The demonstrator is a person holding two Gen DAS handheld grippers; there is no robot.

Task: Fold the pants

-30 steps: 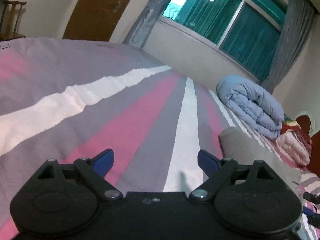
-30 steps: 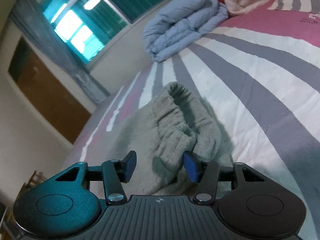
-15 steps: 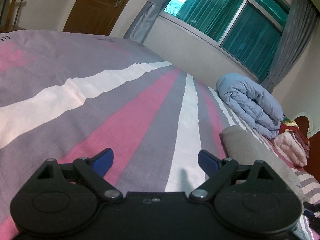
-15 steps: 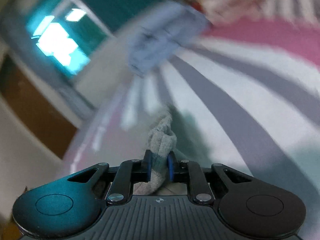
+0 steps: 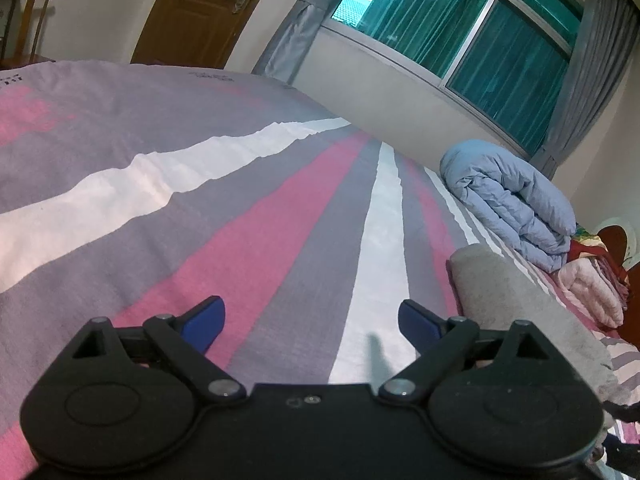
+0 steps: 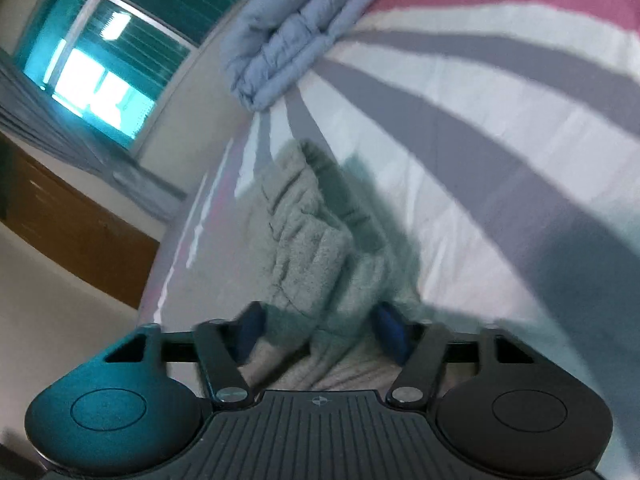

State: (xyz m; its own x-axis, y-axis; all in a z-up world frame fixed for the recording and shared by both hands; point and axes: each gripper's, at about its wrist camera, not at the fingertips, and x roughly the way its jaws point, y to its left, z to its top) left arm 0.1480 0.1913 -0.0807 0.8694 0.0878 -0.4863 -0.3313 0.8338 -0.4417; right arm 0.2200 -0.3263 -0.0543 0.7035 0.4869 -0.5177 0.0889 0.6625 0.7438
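Observation:
The grey fleece pants (image 6: 308, 248) lie bunched on the striped bedsheet (image 6: 460, 128), a ridged fold running up the middle of the right wrist view. My right gripper (image 6: 320, 324) sits low over the near end of that fold. Its jaws are opening, the blue pads stand apart, and the cloth lies loose between them. In the left wrist view the pants (image 5: 520, 312) show as a smooth grey band at the right. My left gripper (image 5: 310, 312) hovers open above the bare bedsheet (image 5: 240, 240), just left of the pants, with nothing between its fingers.
A folded pale-blue duvet (image 5: 508, 204) lies at the far side of the bed, with a pink blanket (image 5: 592, 292) beside it. A wooden door (image 5: 200, 12), a curtained window (image 5: 460, 28) and a chair (image 5: 28, 20) stand beyond the bed.
Half a second ago my right gripper was pinched on the pants fold; now its pads are apart and the cloth has dropped lower. The right view has rolled. The left gripper has stayed put.

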